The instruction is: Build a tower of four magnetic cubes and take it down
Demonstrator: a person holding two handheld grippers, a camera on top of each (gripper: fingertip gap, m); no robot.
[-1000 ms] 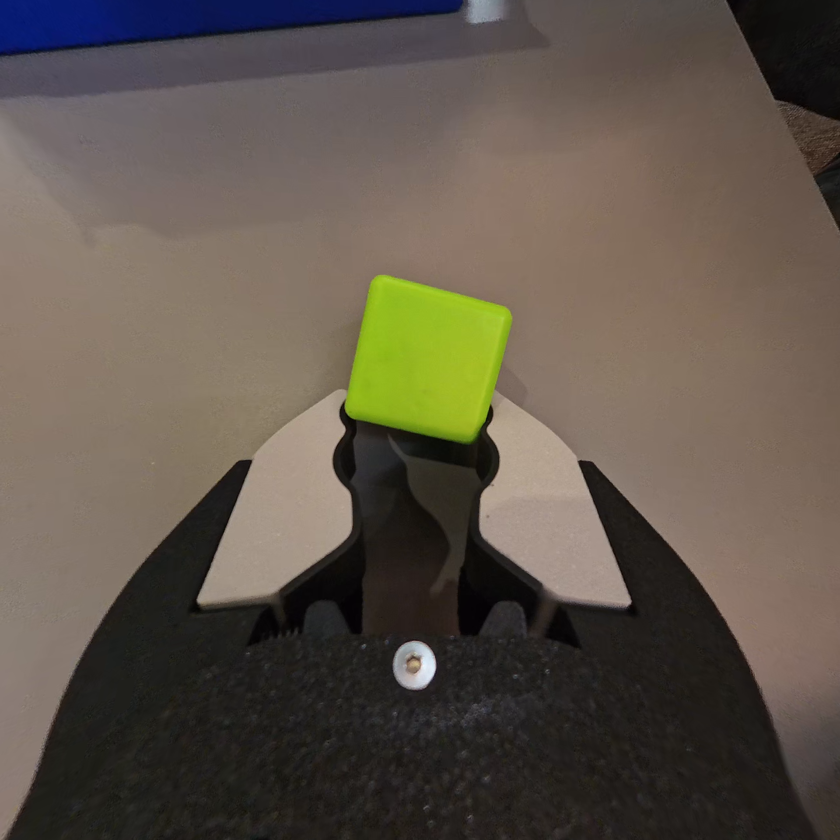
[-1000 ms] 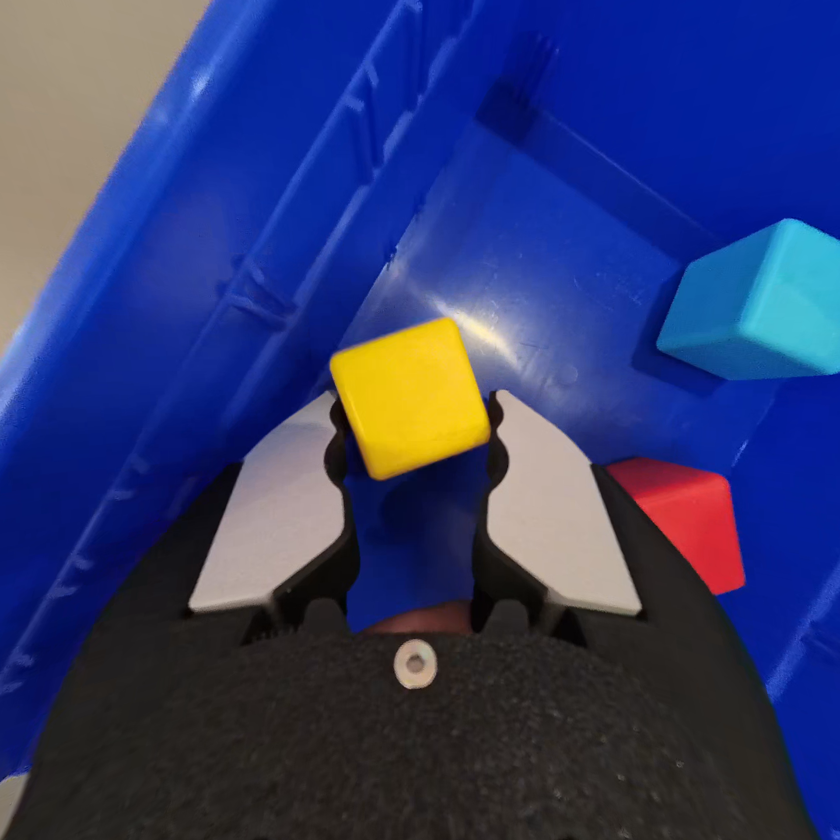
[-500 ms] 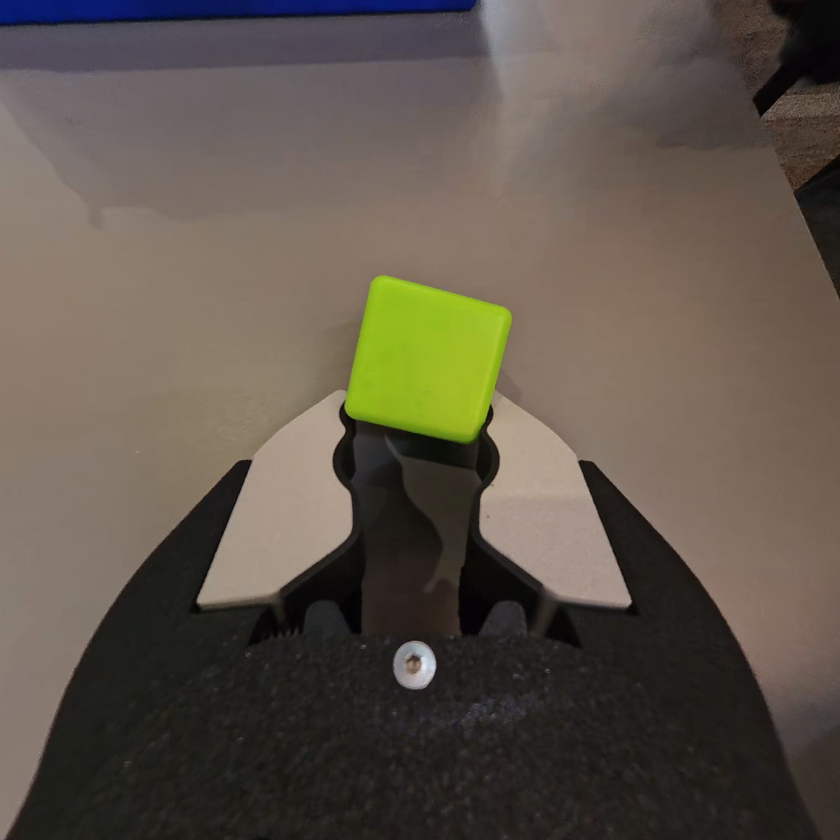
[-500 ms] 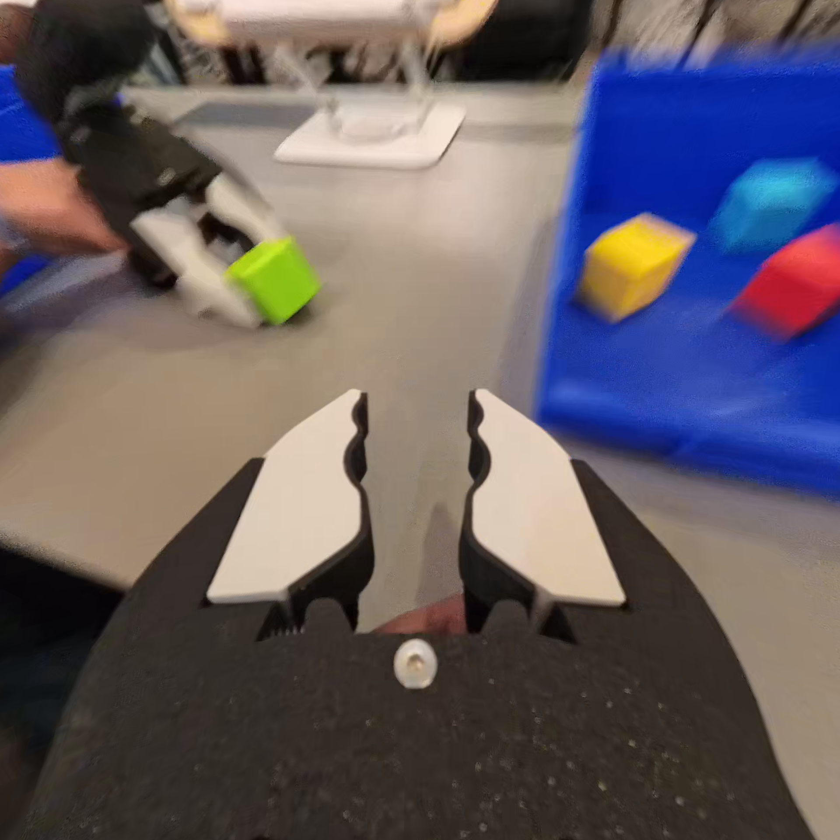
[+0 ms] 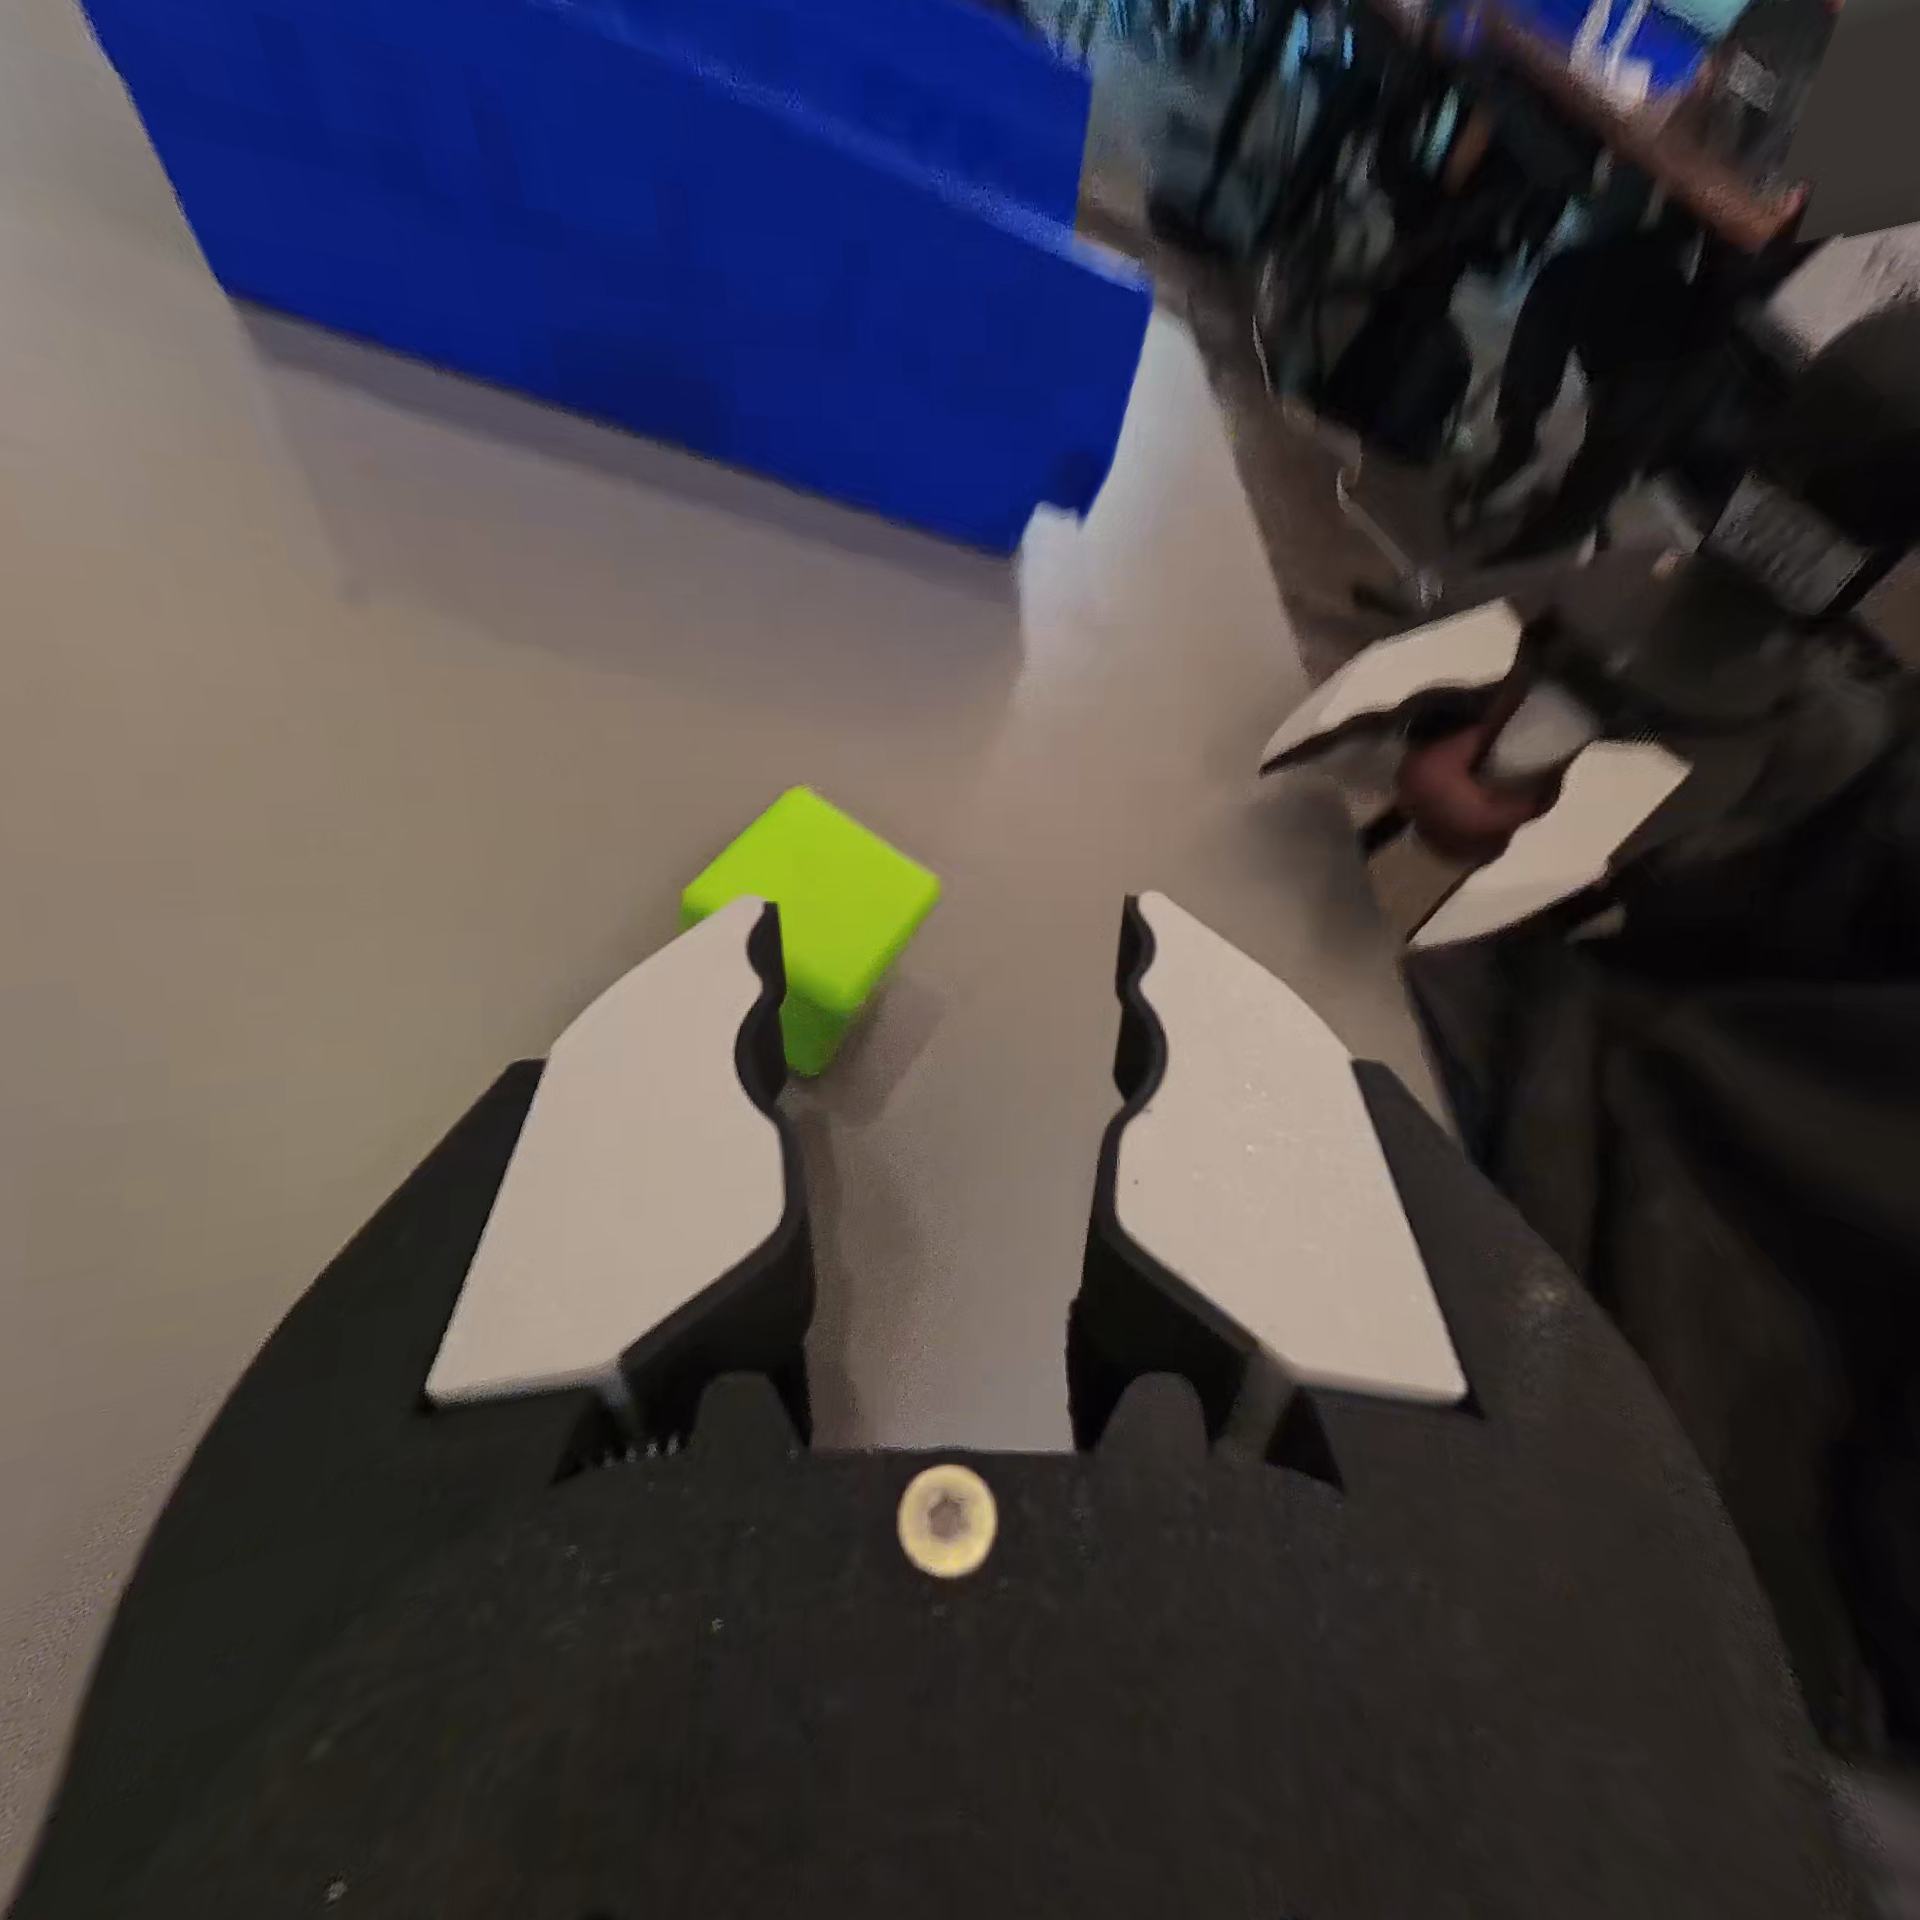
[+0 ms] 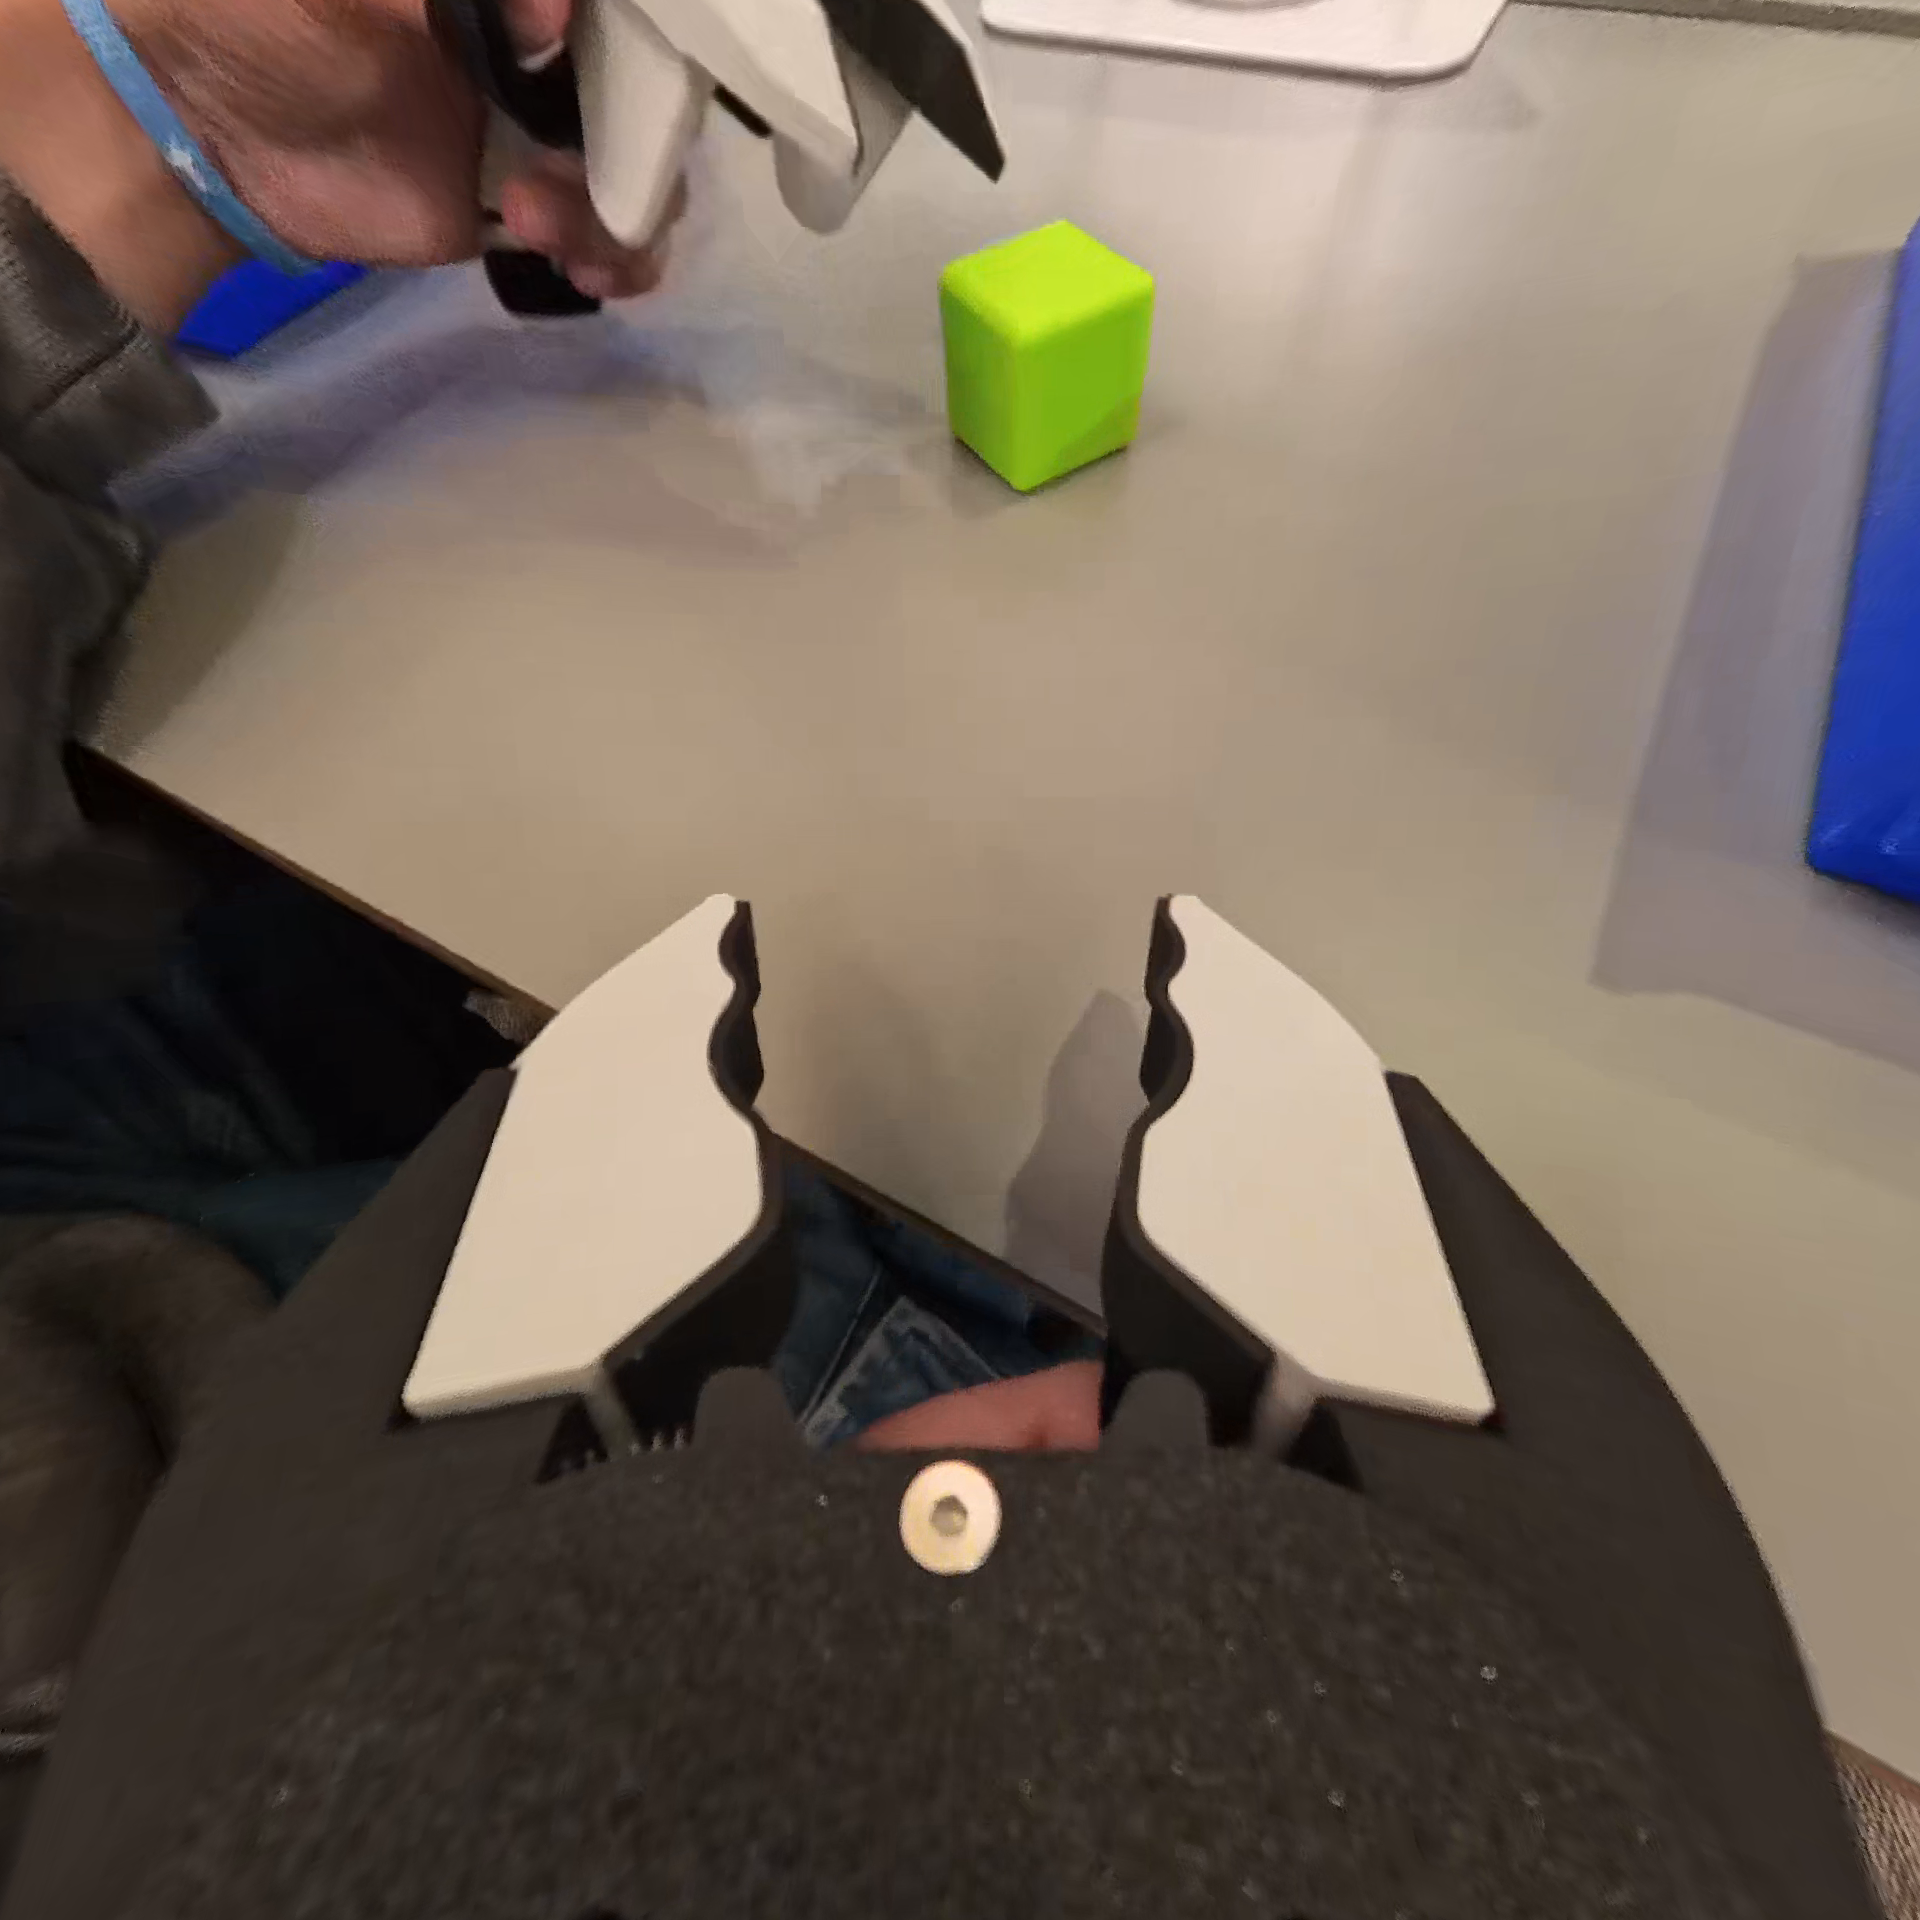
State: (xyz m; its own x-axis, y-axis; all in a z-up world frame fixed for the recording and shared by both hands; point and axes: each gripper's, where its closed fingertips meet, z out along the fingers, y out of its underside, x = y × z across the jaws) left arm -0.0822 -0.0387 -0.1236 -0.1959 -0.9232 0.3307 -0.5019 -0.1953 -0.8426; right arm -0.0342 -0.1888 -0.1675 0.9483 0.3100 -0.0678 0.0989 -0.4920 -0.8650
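Left gripper [image 5: 943,914] at far left of right wrist view, raised above grey table [image 6: 1039,727], fingers spread, holding nothing. Lime-green cube [image 6: 1044,353] alone on table, upright, just right of and below left gripper, apart from it. Right gripper [image 6: 951,914] at near table edge, fingers spread, empty, well apart from cube. Blue bin [image 5: 644,239] at right table edge in right wrist view.

A lime-green plastic cube [image 6: 1044,348] is seen standing alone on the grey table [image 6: 935,675]. The right gripper [image 6: 951,914] is held spread and empty near the table's edge.
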